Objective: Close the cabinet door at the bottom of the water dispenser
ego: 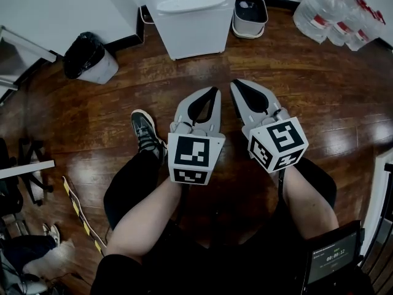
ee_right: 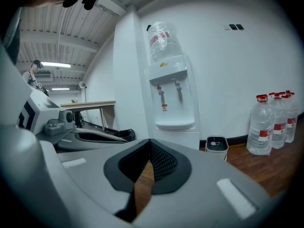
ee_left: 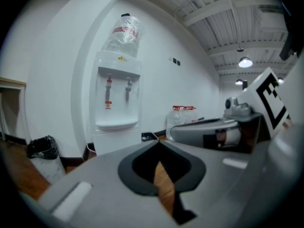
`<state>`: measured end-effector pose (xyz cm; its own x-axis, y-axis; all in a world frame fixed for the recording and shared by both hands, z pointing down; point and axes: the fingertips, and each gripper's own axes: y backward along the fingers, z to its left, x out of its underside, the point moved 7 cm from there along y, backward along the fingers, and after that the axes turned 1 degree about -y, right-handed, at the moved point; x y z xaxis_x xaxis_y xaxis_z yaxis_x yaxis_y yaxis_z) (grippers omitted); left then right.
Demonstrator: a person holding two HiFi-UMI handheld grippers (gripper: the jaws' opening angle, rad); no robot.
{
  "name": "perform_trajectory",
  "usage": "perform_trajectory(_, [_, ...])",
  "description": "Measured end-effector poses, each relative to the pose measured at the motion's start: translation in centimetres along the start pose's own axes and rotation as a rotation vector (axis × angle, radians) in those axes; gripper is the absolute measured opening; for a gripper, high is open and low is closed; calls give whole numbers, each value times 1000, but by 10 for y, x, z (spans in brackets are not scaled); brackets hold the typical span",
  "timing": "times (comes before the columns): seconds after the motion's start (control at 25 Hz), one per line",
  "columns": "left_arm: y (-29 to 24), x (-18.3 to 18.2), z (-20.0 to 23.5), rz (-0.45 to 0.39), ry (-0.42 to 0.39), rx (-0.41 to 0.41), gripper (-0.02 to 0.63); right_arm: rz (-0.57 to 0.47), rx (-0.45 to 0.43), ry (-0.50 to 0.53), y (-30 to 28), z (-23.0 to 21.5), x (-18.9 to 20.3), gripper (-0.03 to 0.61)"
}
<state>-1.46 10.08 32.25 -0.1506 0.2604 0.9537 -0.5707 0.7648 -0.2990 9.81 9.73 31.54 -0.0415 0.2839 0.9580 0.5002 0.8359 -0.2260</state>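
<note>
The left claw [ego: 213,91] and right claw [ego: 236,85] are both pressed shut, empty, side by side. The water dispenser [ego: 191,17] stands ahead, well apart.

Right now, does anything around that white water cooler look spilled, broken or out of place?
Nothing stands out. The white water dispenser stands upright against the wall; the black-bagged bin and the clear plastic water bottles near it are upright, and the brown wooden floor shows no spill.
</note>
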Motion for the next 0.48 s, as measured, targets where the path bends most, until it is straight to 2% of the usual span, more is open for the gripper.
perform_trajectory(0.16, [14, 7, -2, -23, 17, -33, 20, -15, -3, 18, 10, 9, 3, 5])
perform_trajectory(0.48, [34, 7, -7, -82, 44, -18, 20, -32, -12, 33, 21, 25, 13, 5])
